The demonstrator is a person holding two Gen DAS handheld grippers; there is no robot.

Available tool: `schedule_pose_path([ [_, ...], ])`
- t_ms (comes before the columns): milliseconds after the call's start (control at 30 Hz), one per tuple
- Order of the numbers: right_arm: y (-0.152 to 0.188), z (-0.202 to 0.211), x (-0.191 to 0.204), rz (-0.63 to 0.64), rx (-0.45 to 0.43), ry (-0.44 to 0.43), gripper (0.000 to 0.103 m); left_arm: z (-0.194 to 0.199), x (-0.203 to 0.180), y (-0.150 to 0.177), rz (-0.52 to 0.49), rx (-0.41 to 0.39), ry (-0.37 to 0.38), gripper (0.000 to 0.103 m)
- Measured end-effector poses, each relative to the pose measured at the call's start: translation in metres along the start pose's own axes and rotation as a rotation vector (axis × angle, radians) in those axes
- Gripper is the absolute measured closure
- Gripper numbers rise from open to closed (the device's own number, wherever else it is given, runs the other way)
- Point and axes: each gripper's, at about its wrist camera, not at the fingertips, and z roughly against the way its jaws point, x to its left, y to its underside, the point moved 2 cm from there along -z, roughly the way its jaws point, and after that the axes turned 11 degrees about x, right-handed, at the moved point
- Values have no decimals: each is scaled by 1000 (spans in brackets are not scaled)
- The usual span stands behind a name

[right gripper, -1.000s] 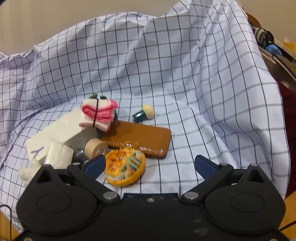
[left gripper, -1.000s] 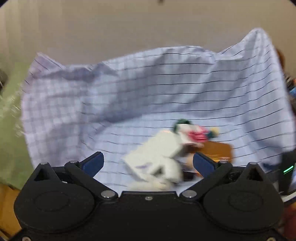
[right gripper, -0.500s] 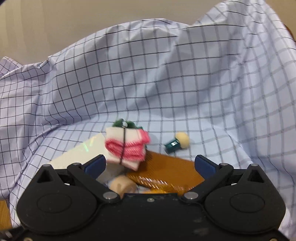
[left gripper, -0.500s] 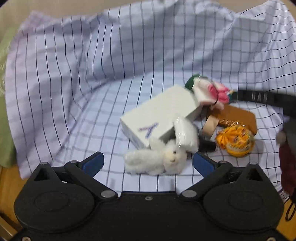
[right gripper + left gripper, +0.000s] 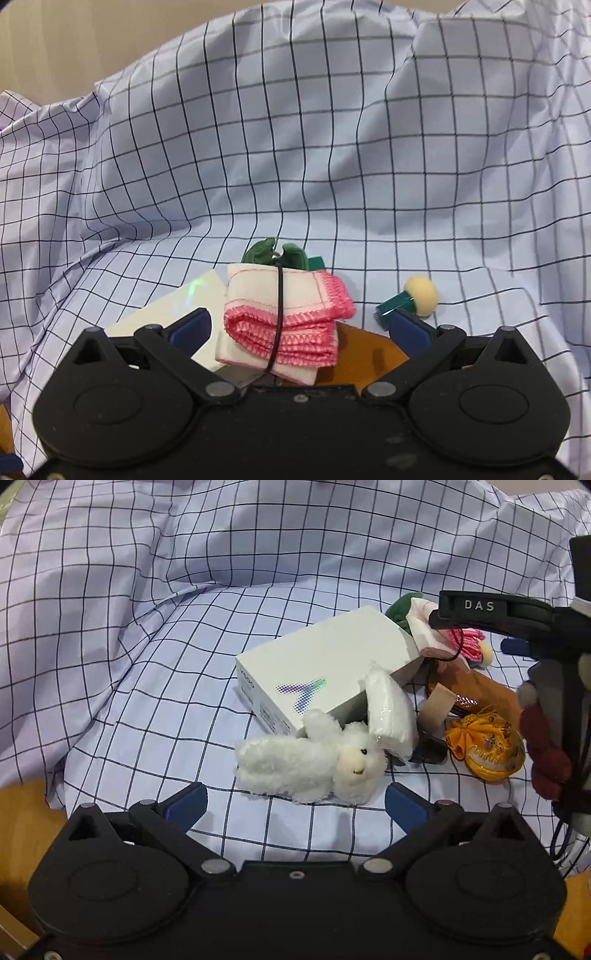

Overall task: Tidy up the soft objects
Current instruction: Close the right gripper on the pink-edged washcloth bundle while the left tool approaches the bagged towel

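A white plush lamb lies on the checked cloth just ahead of my open left gripper, not between its fingers. A wrapped tissue pack leans on the lamb's head. A pink and white folded cloth bundle, tied with a black band, rests on a white box. My right gripper stands open with the bundle between its fingers. In the left wrist view, one of the right gripper's fingers reaches over the bundle.
The white box lies behind the lamb. A tape roll, a brown case and an orange round cushion lie to the right. A teal-handled sponge and a green item lie near the bundle. The cloth rises steeply behind.
The left gripper has dropped closer to the lamb. The right gripper has moved forward and down, so the cloth bundle now sits between its open fingers.
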Motion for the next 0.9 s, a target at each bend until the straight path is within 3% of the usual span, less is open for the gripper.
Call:
schedule_pose_path([
  [300, -7, -23, 7, 27, 38, 5, 2, -5, 6, 2, 15, 7, 17, 4],
  [400, -6, -25, 8, 36, 38, -12, 23, -6, 6, 3, 15, 13, 19, 4],
  [433, -6, -24, 8, 36, 41, -24, 26, -6, 5, 3, 15, 15, 21, 4],
  [900, -1, 34, -21, -39, -46, -30, 28, -1, -3, 0, 15, 6, 71, 4],
])
